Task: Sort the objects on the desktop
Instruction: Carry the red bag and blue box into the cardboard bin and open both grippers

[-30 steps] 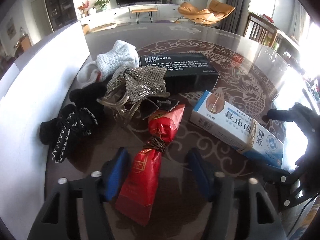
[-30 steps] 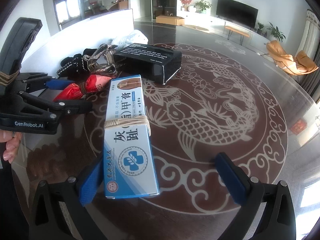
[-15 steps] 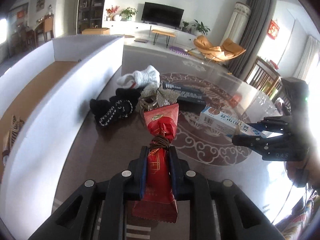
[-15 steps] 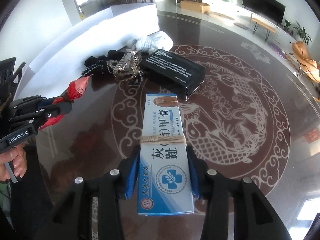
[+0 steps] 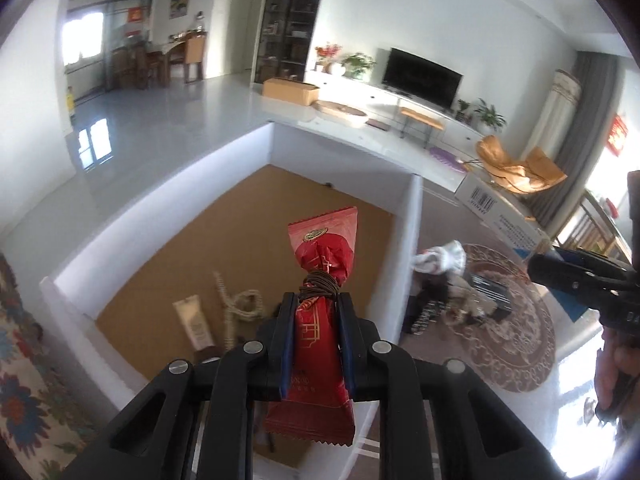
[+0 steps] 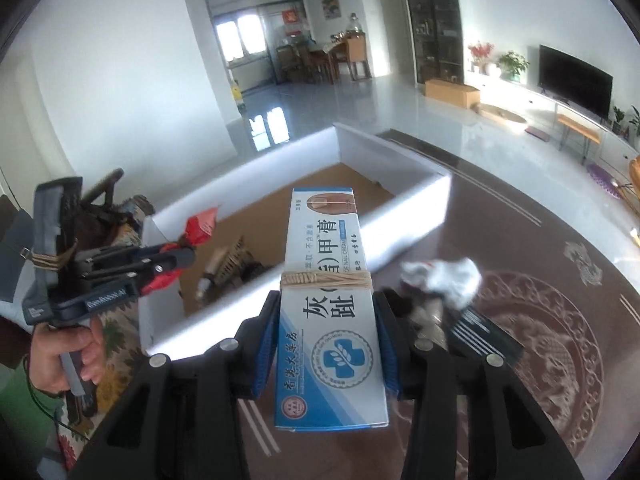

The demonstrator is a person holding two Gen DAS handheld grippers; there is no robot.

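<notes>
Lowering both loads inside the bin point(image 5: 412, 240) walls before release: left gripper point(image 5: 316, 344) jaws clamp the red packet point(image 5: 320, 320), right gripper point(image 6: 328, 344) jaws clamp the ointment box point(image 6: 328, 288).

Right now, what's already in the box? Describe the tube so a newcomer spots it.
Find the white-walled box with the brown cardboard floor. Near its close end, left of the held red packet, lies a cream tube. Beside it is a coiled beige rope; the tube is smooth and flat.
</notes>
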